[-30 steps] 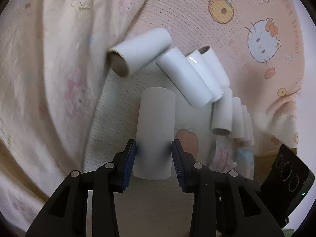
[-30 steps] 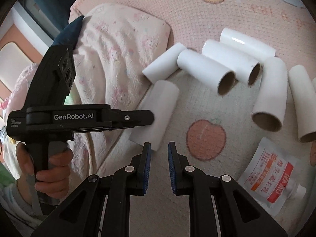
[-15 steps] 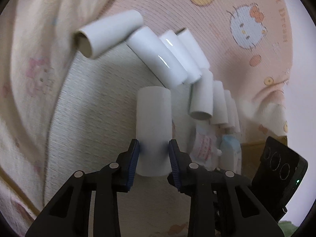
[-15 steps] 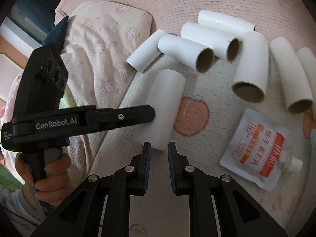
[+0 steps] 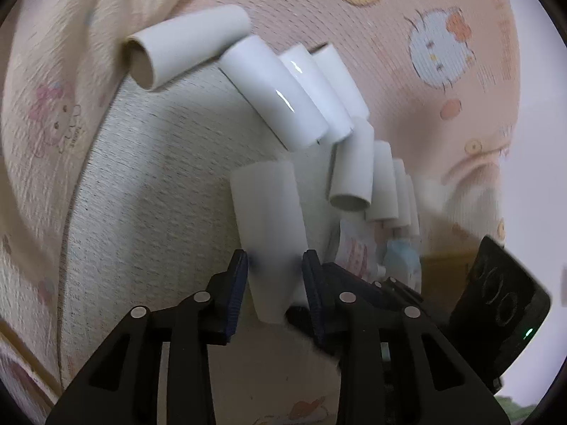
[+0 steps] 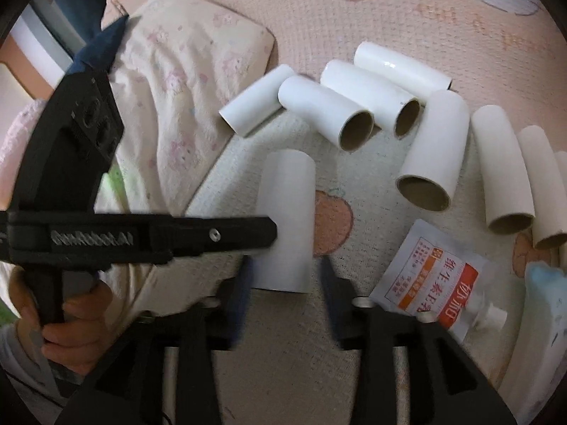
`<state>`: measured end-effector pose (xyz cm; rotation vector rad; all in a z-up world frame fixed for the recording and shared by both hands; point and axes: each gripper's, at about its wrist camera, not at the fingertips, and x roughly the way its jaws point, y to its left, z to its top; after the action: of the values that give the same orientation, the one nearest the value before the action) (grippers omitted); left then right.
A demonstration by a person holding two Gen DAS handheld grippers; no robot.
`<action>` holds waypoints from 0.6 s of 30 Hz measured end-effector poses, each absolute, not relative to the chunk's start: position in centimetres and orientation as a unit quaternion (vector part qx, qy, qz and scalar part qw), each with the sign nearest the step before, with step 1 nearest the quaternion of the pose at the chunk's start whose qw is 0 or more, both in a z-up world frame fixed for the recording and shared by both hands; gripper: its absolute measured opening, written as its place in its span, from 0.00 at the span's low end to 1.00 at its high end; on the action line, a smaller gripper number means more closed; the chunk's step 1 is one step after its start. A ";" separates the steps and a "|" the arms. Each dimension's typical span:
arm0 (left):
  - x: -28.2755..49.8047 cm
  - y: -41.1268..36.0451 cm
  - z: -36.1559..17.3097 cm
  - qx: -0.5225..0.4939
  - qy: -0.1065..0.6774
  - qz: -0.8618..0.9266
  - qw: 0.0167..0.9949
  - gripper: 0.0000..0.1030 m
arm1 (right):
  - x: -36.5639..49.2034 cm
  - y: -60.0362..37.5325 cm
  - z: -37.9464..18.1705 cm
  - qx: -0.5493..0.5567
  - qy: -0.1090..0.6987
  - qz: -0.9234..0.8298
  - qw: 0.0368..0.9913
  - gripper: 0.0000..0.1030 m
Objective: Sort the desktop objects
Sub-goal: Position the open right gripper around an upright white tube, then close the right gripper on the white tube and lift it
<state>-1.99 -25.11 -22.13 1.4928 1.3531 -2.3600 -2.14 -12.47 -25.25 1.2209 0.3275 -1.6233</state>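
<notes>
Fingers of my left gripper (image 5: 274,276) clamp the lower part of a white cardboard tube (image 5: 265,219), blue pads pressed to its two sides, so the tube stands up out of the jaws, tilted a little. Beyond it in the left wrist view a curving row of other tubes (image 5: 280,102) lies on the pink patterned mat (image 5: 407,81), the nearest ones glossy, the farther ones blurred. A cream printed blanket (image 5: 46,113) covers the left side. At lower right I see the dark body of my right gripper (image 5: 496,304), just beside the left one.

From the right wrist view, my right gripper (image 6: 285,283) has just been opening; its fingers stand apart on either side of the held tube's near end (image 6: 287,219), blurred, and I see a gap on the right side, so they are not pressing. My left hand (image 6: 76,333) grips the left tool's handle, whose finger (image 6: 212,235) reaches across to the tube. Other tubes (image 6: 329,113) fan out behind, mouths toward me. A white pouch with an orange label (image 6: 436,283) lies to the right on the mat (image 6: 389,17).
</notes>
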 end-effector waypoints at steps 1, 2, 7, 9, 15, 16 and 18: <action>-2.0 -25.4 -22.2 0.479 0.441 -0.759 0.021 0.37 | -2.0 -12.6 -25.5 0.507 0.142 -0.674 0.518 0.53; -2.1 -25.8 -22.4 0.475 0.450 -0.755 0.024 0.40 | -1.8 -13.0 -25.7 0.504 0.145 -0.674 0.521 0.53; -2.7 -26.7 -22.6 0.463 0.463 -0.756 0.031 0.47 | -2.0 -13.4 -26.7 0.514 0.133 -0.671 0.517 0.53; -3.1 -26.6 -22.7 0.465 0.461 -0.755 0.030 0.47 | -2.5 -13.2 -27.2 0.533 0.113 -0.666 0.510 0.53; -3.6 -25.1 -23.6 0.481 0.457 -0.749 0.014 0.47 | -2.4 -13.4 -27.6 0.540 0.114 -0.662 0.507 0.53; -3.6 -24.8 -23.5 0.480 0.451 -0.753 0.013 0.47 | -2.1 -13.6 -27.6 0.534 0.124 -0.664 0.508 0.53; -3.5 -24.3 -23.3 0.482 0.439 -0.758 0.009 0.46 | -1.3 -13.9 -27.6 0.520 0.138 -0.668 0.514 0.53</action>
<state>-3.54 -24.30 -23.26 1.5056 1.3710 -2.3681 -1.35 -13.94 -27.58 1.2506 0.3319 -1.6066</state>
